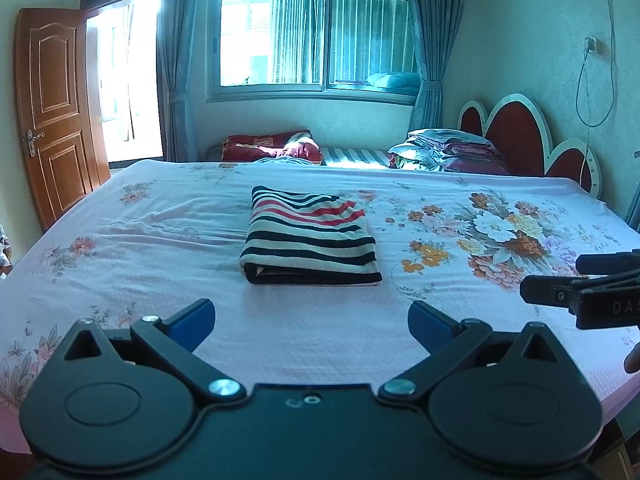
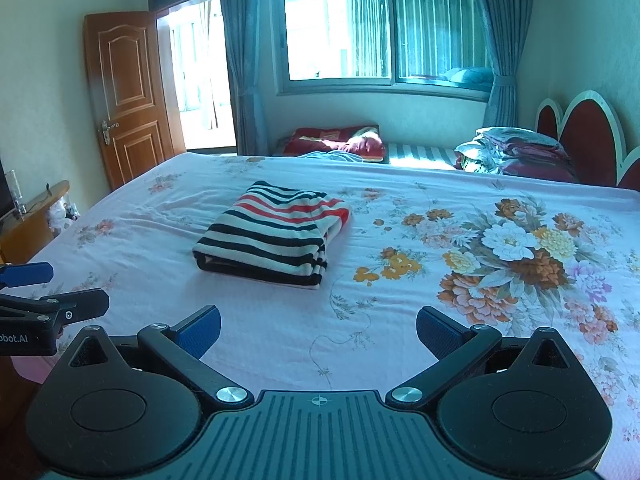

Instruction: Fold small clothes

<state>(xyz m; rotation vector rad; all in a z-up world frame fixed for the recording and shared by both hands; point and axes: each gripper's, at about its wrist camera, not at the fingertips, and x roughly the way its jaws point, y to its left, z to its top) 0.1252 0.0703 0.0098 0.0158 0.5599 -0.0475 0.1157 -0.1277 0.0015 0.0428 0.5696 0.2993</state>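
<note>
— While both tools hang above the near edge of the bed, where does the striped garment [image 1: 310, 236] lie?

— It lies folded into a thick rectangle near the middle of the pink floral bedsheet [image 1: 140, 232], far from both tools. Its black, white and red stripes face up, and the folded edge is on the near side.

— How does the left gripper [image 1: 311, 318] stand?

— Its blue pads [image 1: 194, 320] are spread wide apart with nothing between them. It touches neither the cloth nor the sheet.

— And the right gripper [image 2: 318, 326]?

— It is the same: the fingers are parted and hold nothing. The garment is to its far left.

— What else shows in the room?

— A stack of folded bedding [image 1: 448, 150] sits by the red headboard [image 1: 516, 132] at far right. A wooden door [image 1: 54, 108] stands open at far left, and a curtained window [image 1: 312, 28] is on the far wall.
</note>
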